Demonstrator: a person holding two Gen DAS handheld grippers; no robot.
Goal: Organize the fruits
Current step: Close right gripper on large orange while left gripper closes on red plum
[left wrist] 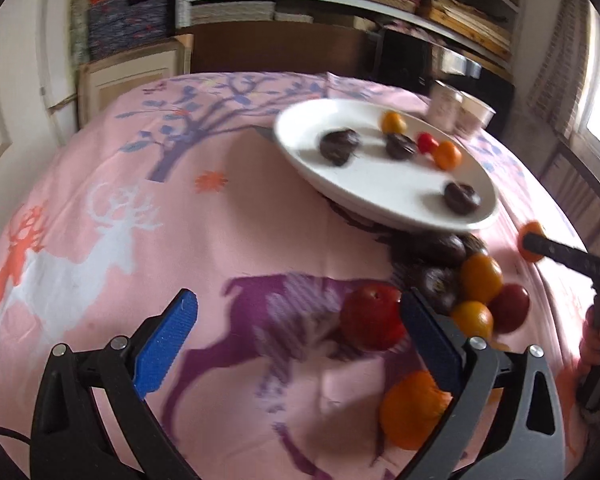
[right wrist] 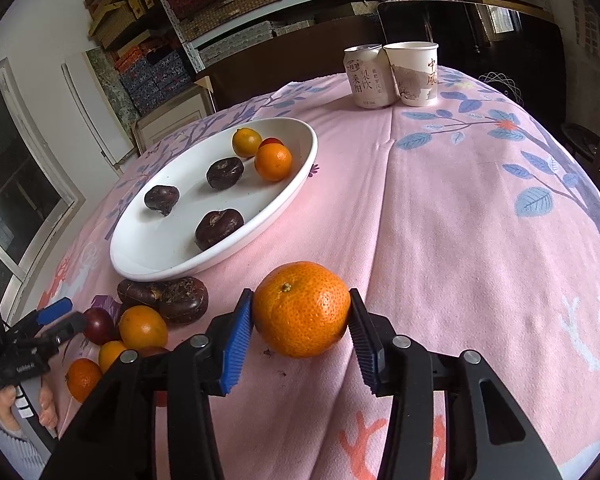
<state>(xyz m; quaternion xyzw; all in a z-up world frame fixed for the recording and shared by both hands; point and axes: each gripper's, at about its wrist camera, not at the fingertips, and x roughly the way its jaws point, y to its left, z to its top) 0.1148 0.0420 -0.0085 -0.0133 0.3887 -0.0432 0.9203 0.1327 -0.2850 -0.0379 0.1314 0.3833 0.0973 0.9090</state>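
At lower centre of the right wrist view, the right gripper (right wrist: 301, 334) clamps a tangerine (right wrist: 301, 309) between its blue pads on the pink cloth (right wrist: 460, 220). The left gripper (left wrist: 298, 344) stands wide open, empty, beside loose fruit (left wrist: 456, 280). Upper left, a white plate (right wrist: 148, 248) holds more fruit. At top, a can (right wrist: 368, 78) and paper cup (right wrist: 414, 74) bear Chinese characters.

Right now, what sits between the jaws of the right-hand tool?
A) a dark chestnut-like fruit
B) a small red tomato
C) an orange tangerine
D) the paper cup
C: in the right wrist view the right gripper has its blue pads pressed against both sides of an orange tangerine on the pink tablecloth, while the dark fruits lie on the white plate or beside it.
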